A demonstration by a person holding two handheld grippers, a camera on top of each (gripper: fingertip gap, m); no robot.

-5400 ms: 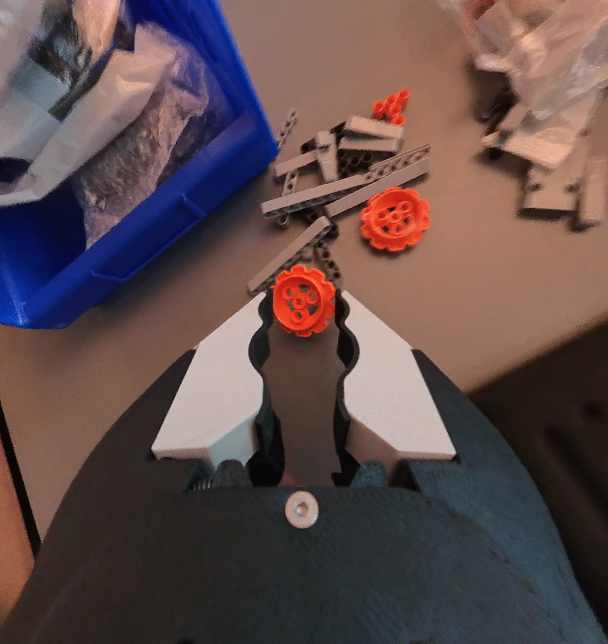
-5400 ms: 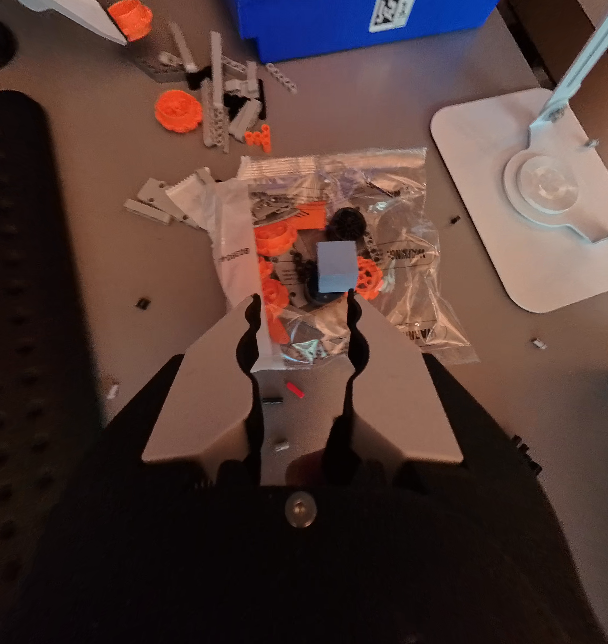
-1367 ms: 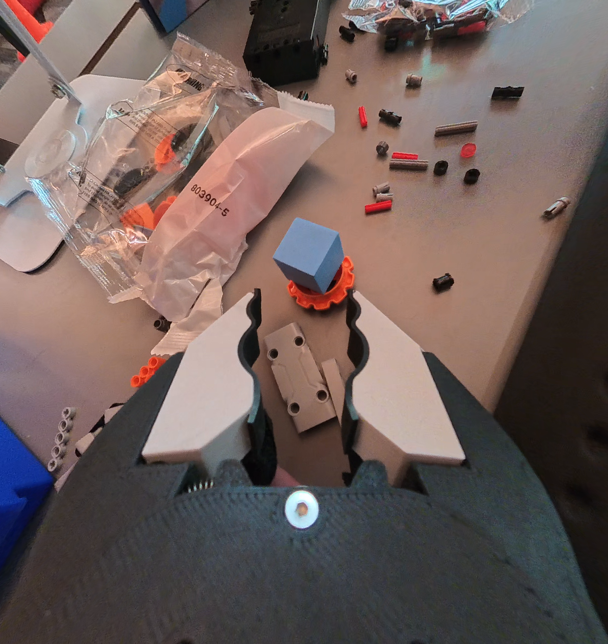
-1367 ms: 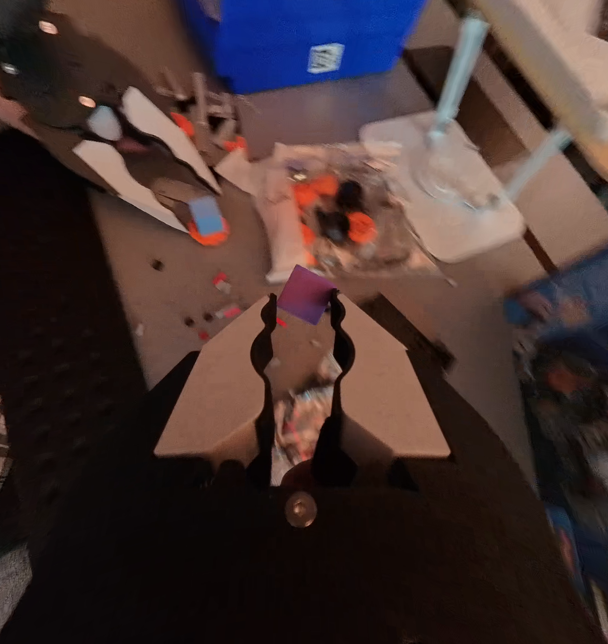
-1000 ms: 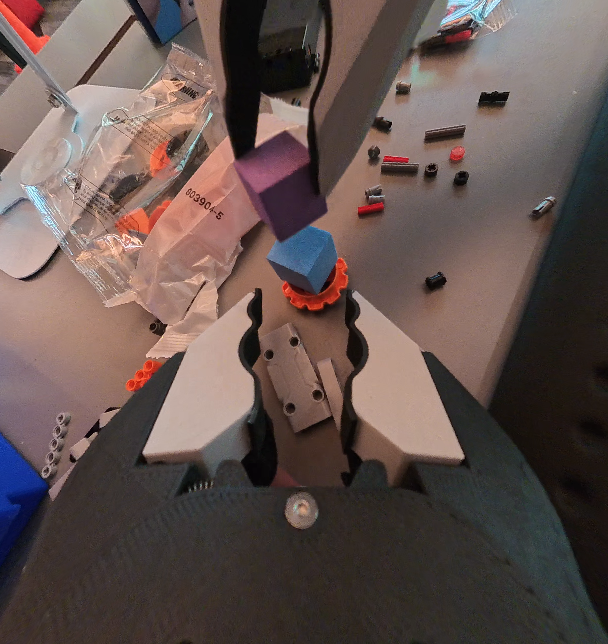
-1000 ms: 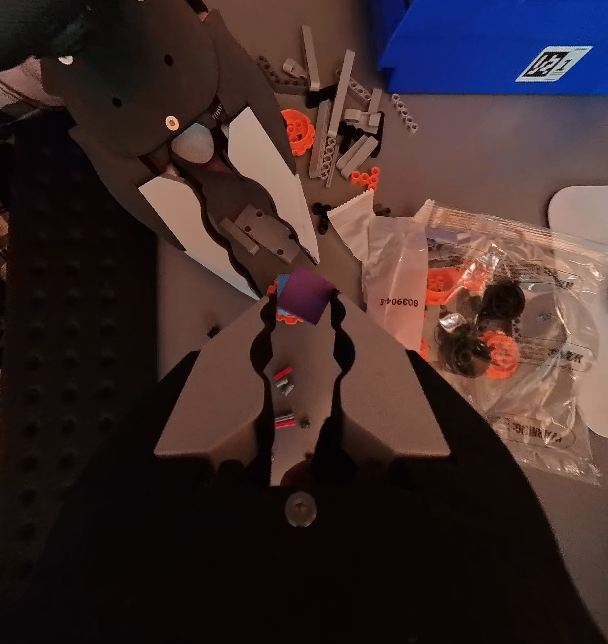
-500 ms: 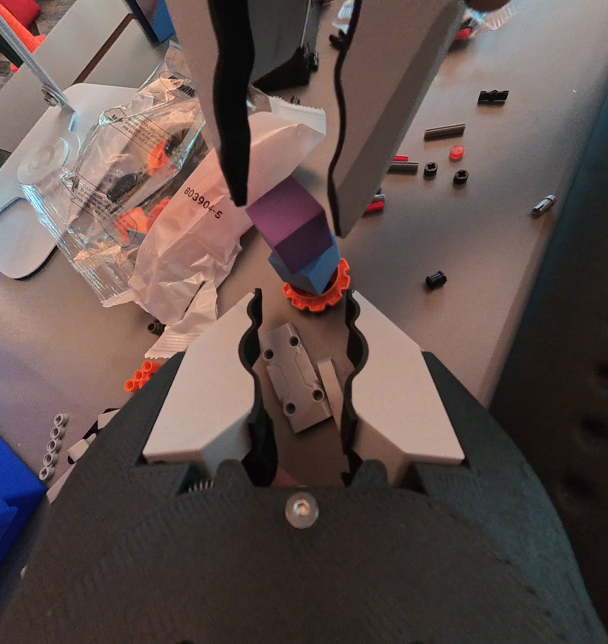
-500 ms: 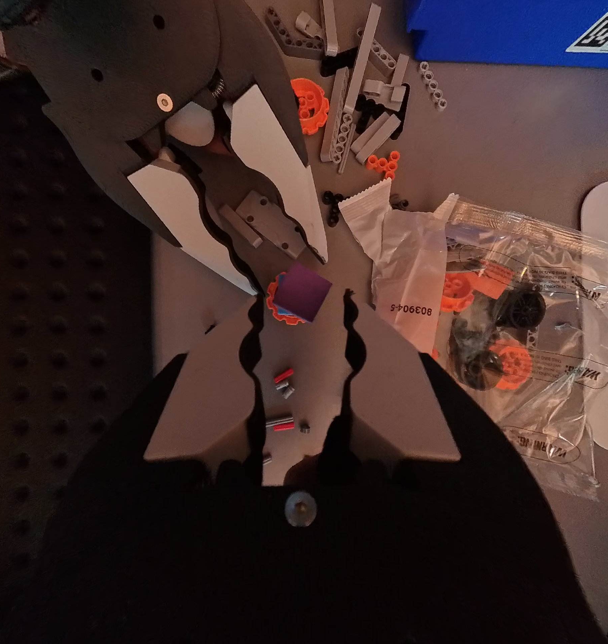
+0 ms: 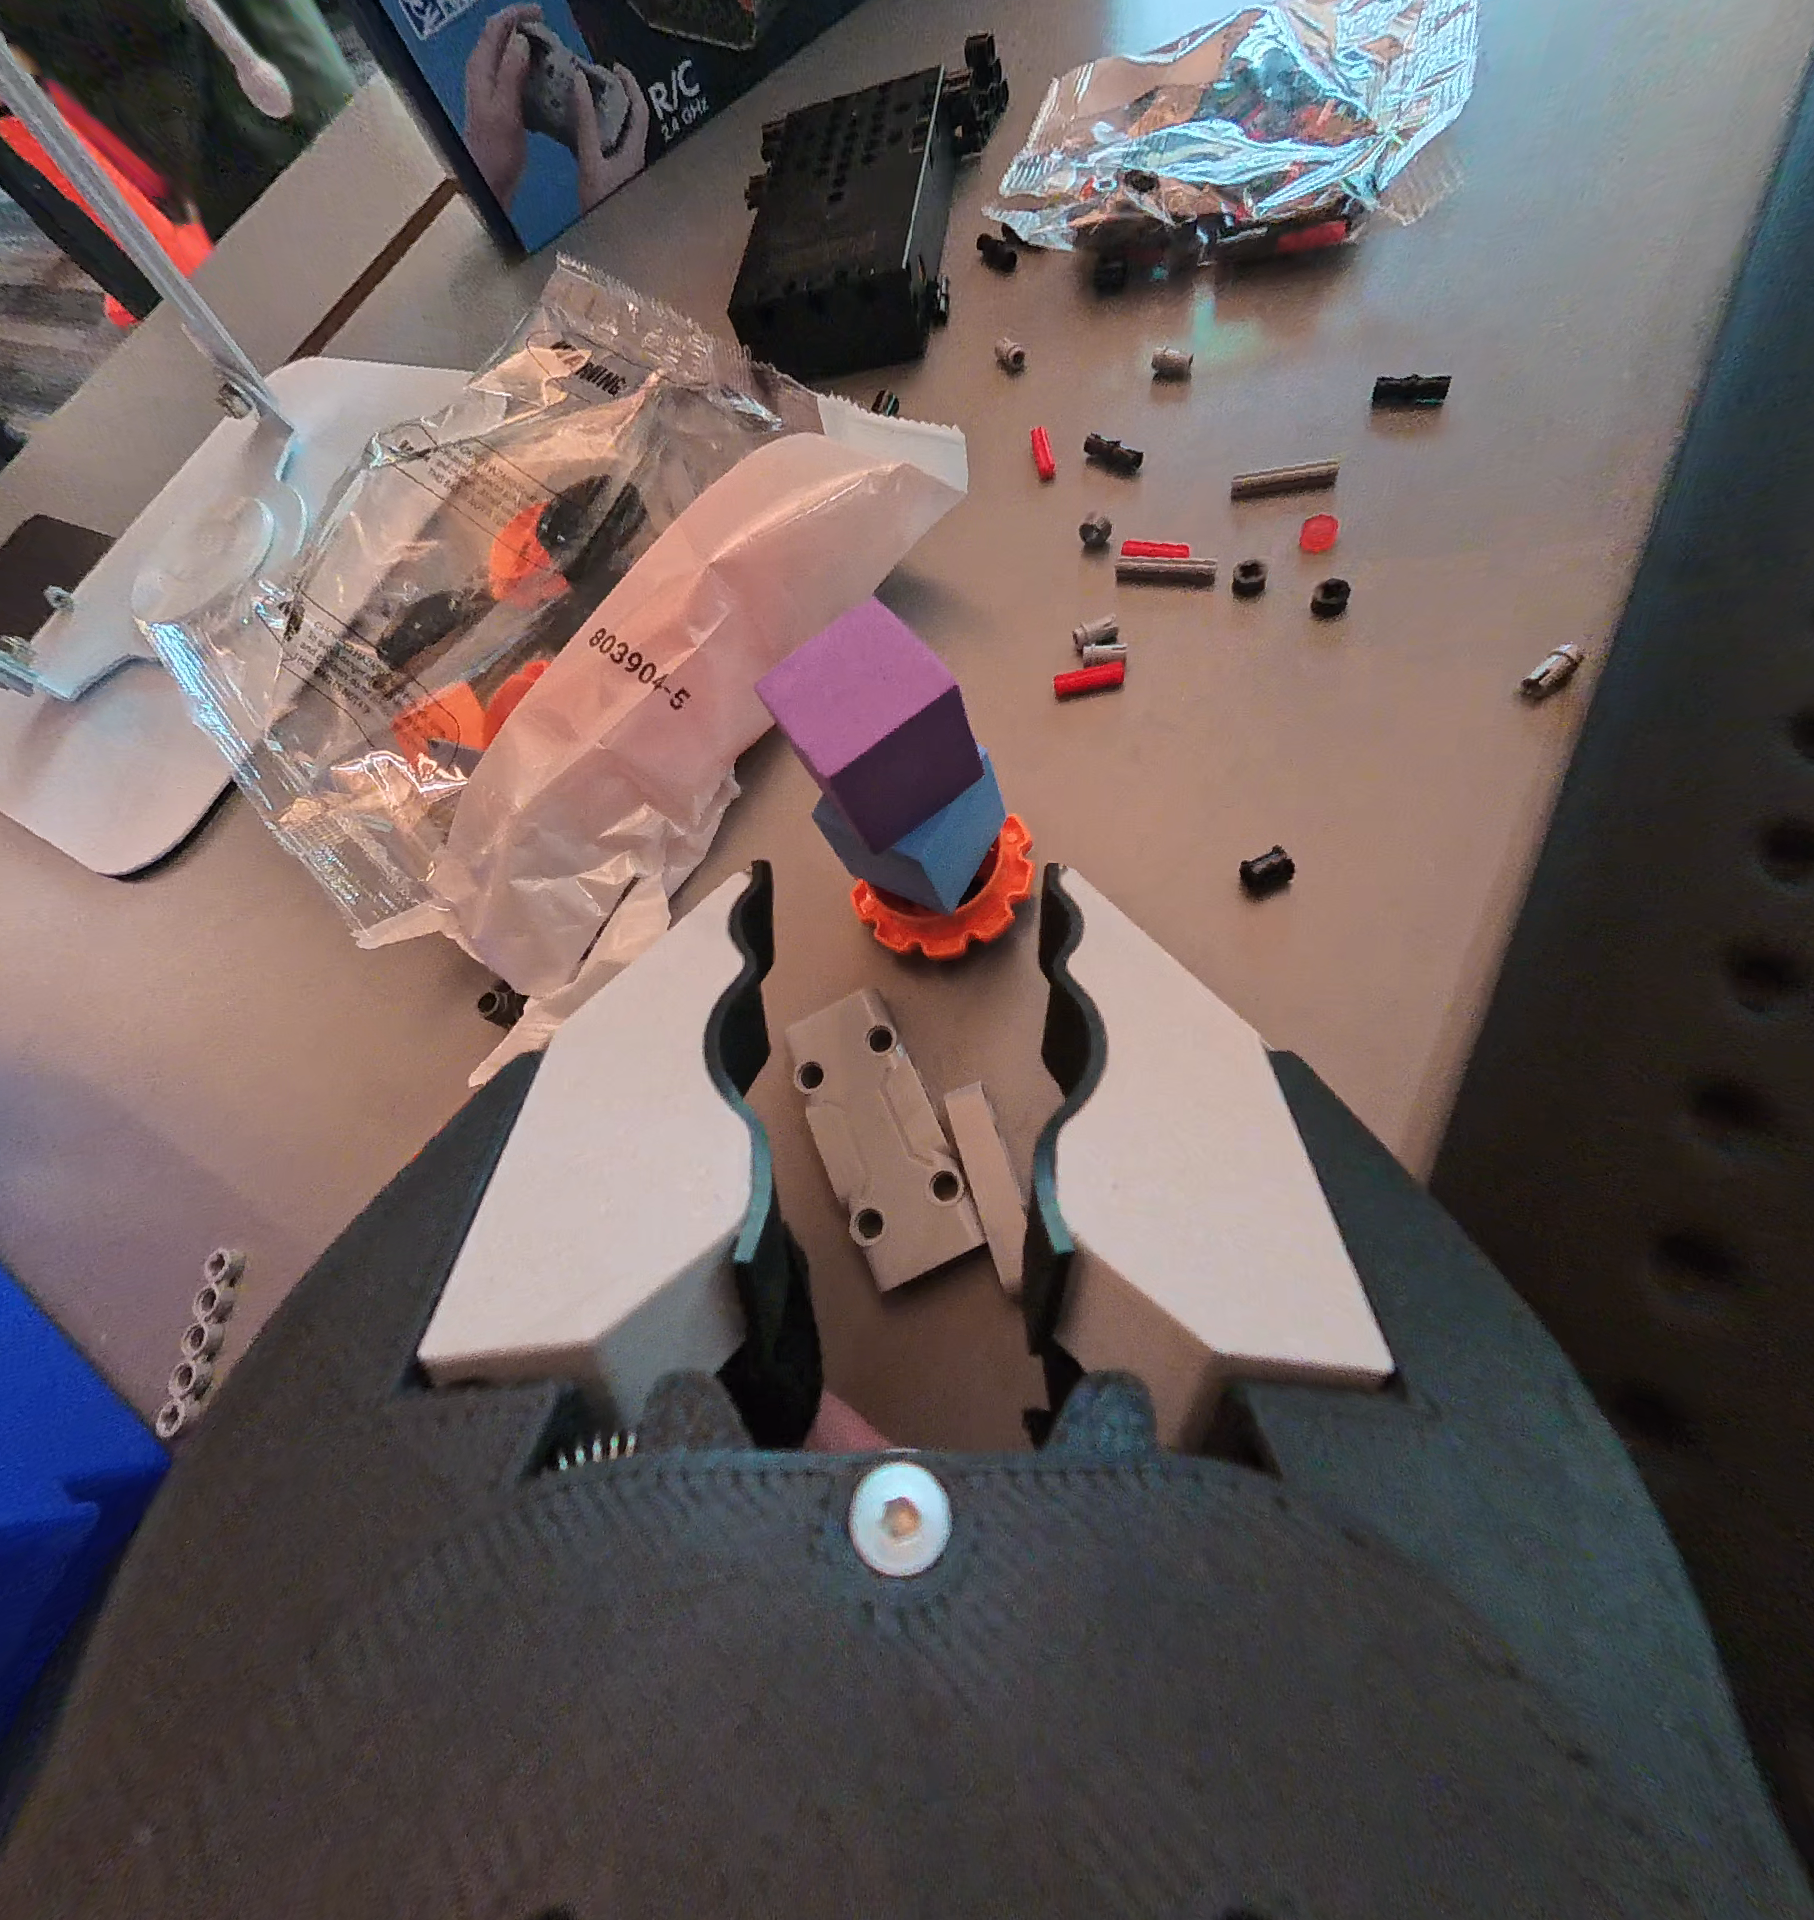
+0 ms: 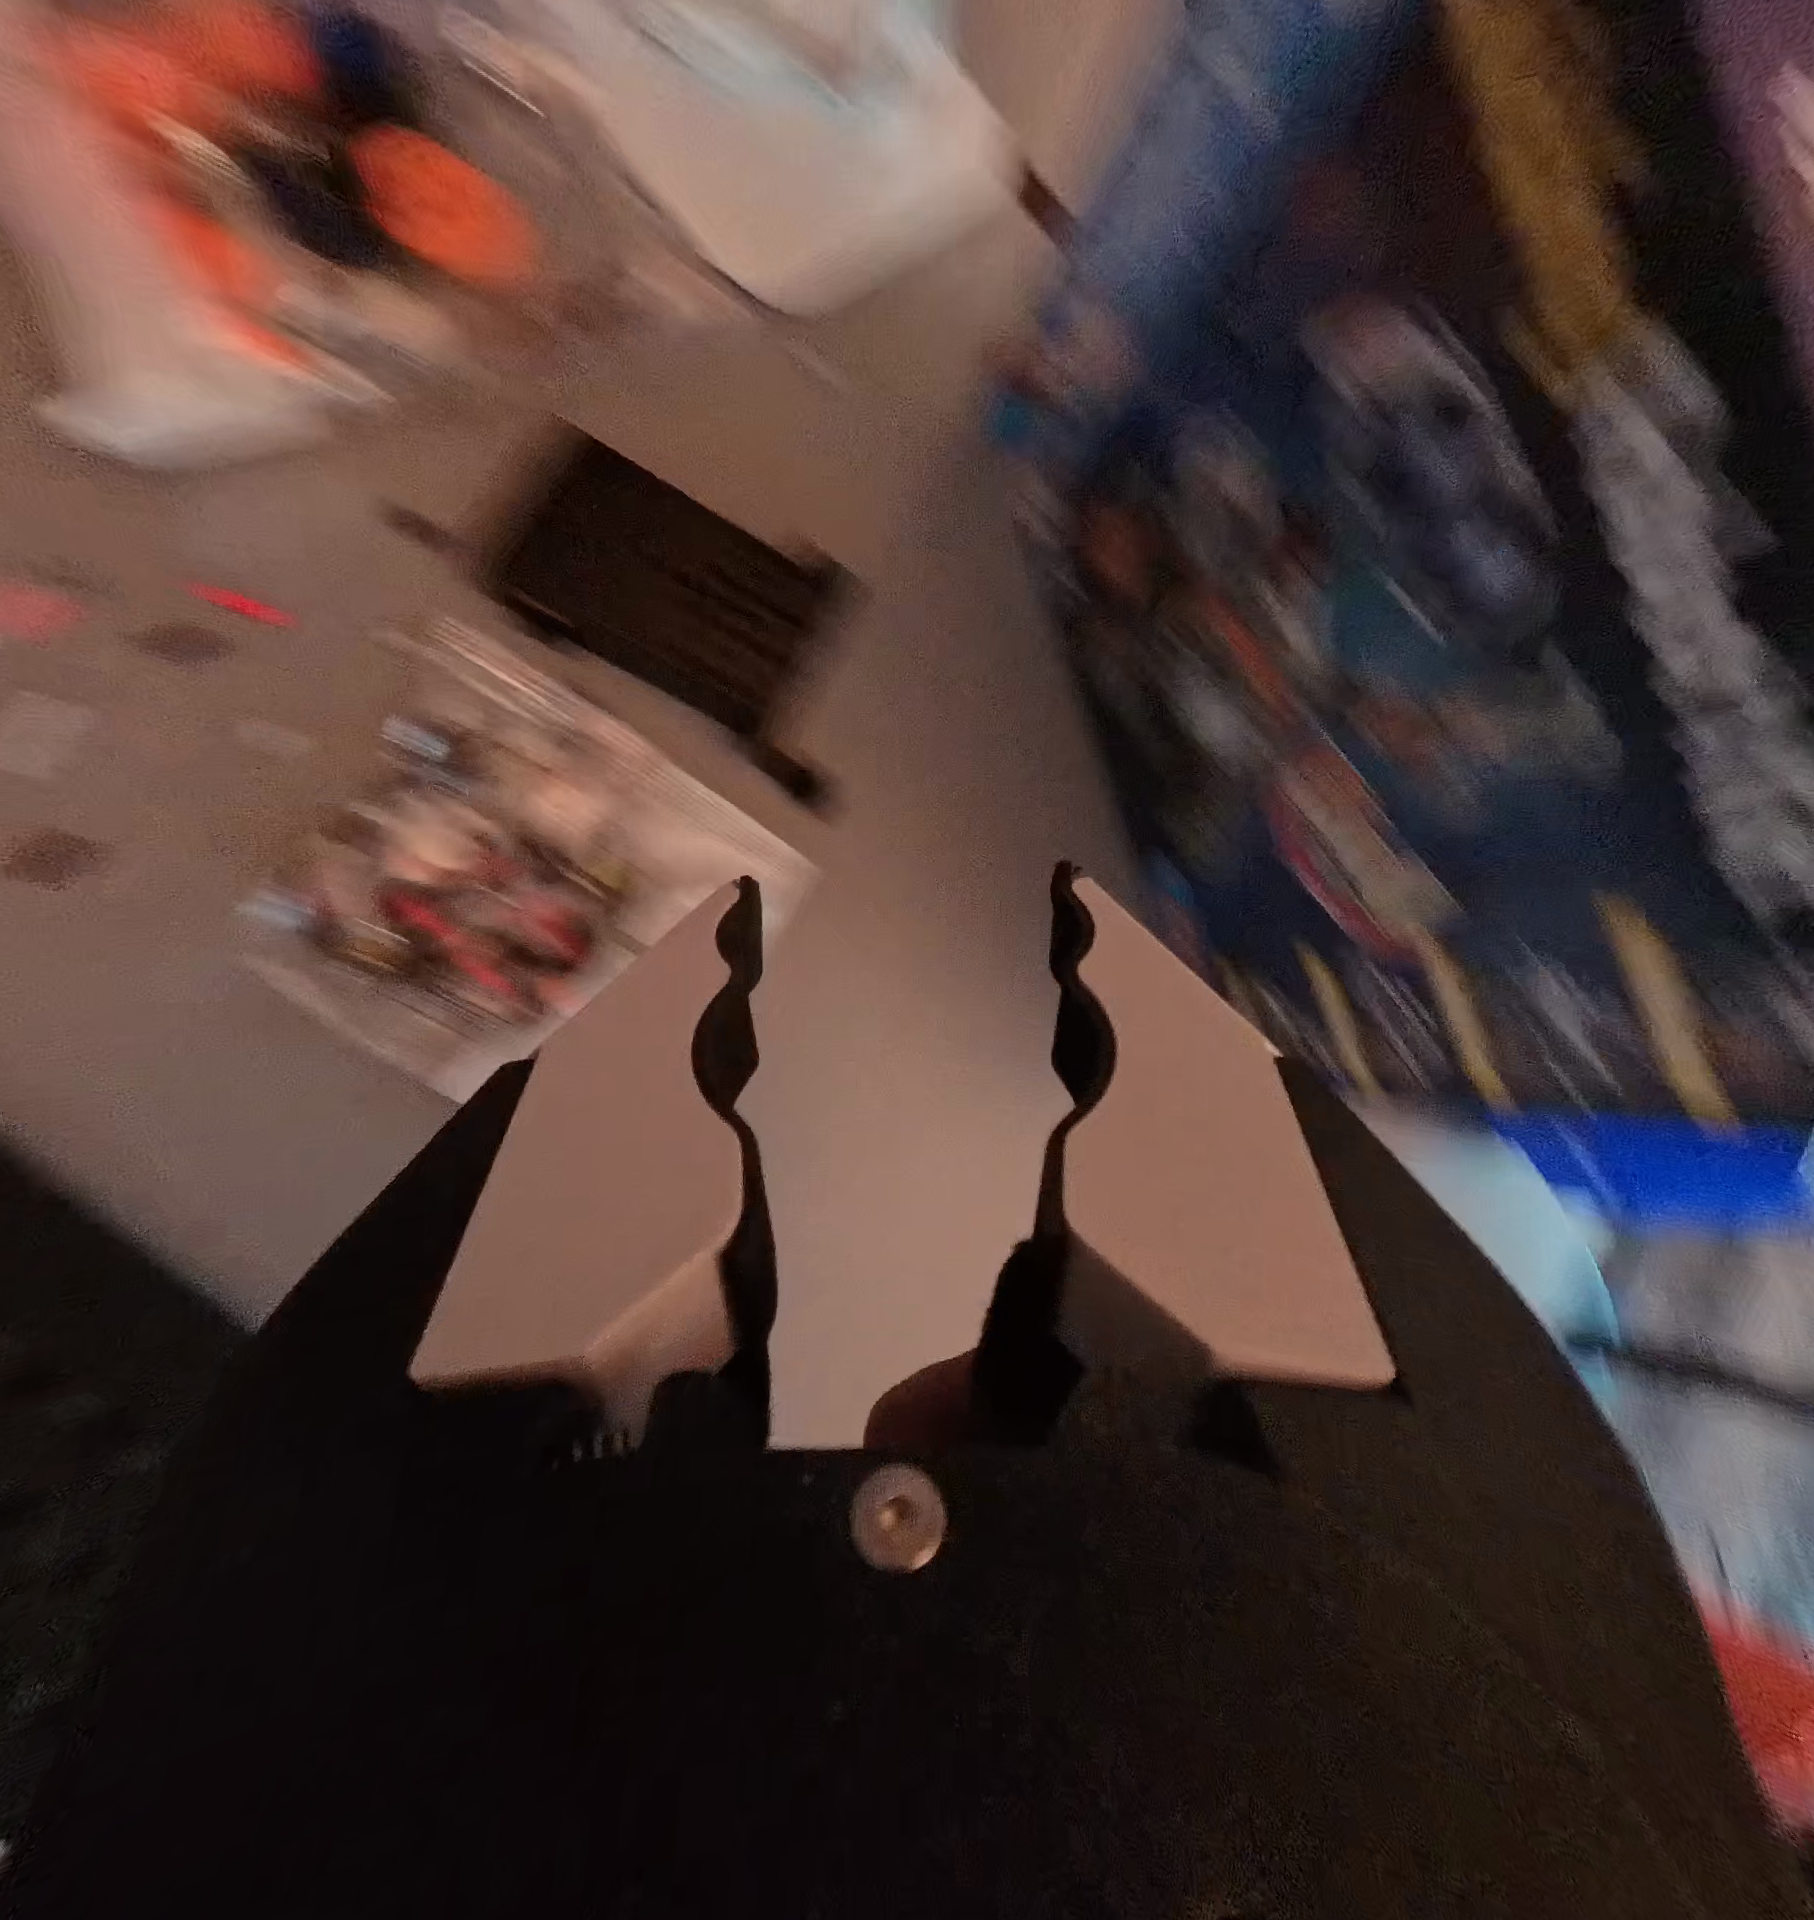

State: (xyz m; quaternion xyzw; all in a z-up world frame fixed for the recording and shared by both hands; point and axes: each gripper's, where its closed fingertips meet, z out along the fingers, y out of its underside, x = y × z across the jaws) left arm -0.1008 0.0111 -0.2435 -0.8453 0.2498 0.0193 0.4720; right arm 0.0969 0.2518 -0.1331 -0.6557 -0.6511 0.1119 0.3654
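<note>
Gaping left tongs (image 9: 901, 883), printed white bag (image 9: 674, 707)

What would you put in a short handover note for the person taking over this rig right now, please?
Left tool: open, holding nothing, low over a grey plate piece that lies on the table between its fingers.
Right tool: open and empty; its view is motion-blurred, so only a black block and bags are discernible ahead.
Stack: purple cube sits skewed on a blue cube, which rests tilted on an orange gear, just beyond the left tool's tips.
Done: all three are stacked, neither tool touching them.
Left: no goal is stated; the stack leans, so approach gently.
</note>
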